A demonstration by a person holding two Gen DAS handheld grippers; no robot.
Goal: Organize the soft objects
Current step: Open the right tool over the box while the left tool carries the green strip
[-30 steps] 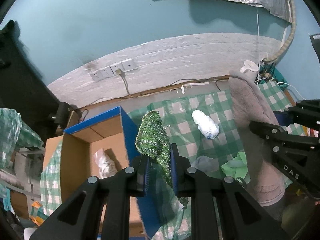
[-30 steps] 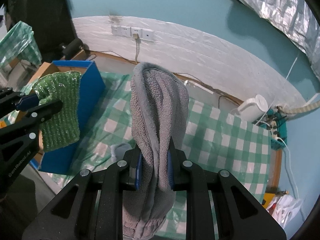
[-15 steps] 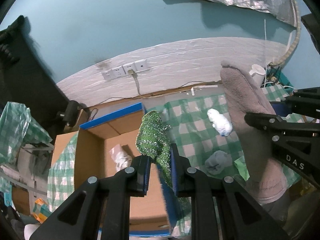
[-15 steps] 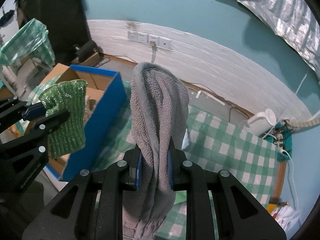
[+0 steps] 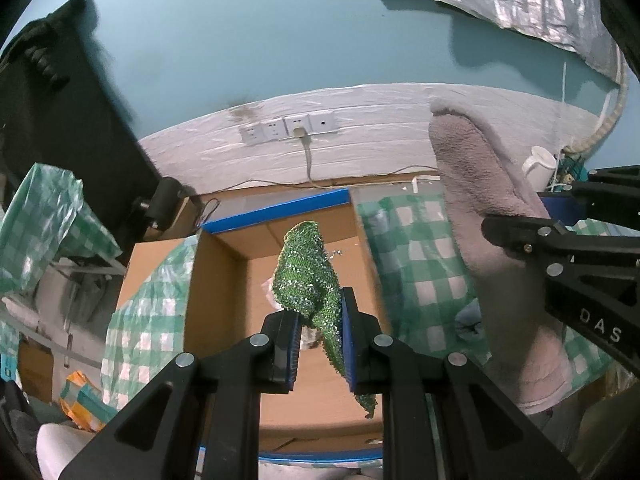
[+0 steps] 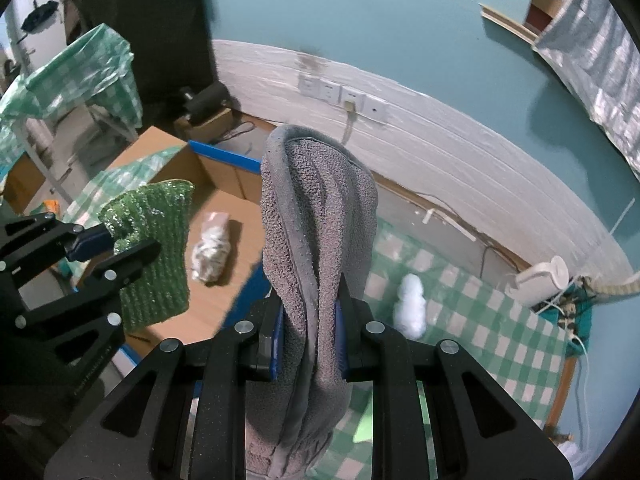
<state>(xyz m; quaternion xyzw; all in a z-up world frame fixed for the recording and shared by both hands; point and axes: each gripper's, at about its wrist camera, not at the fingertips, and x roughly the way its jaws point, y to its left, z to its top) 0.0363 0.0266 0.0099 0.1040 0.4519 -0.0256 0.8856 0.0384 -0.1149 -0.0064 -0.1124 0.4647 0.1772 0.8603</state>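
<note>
The left gripper [image 5: 320, 336] is clenched on a sparkly green knitted cloth [image 5: 310, 280], which hangs directly above the open cardboard box with blue edging [image 5: 276, 212] — held there, in my judgement, so it can drop inside on release. The right gripper [image 6: 306, 338] grips a folded grey terry towel [image 6: 320, 216] at mid-length, its ends hanging free, beside the box over the green-checked worktop [image 6: 480, 320]. One pale bundled item [image 6: 210, 248] already lies on the box floor; a white soft bundle [image 6: 410, 306] remains on the worktop — sorting appears partway done.
</note>
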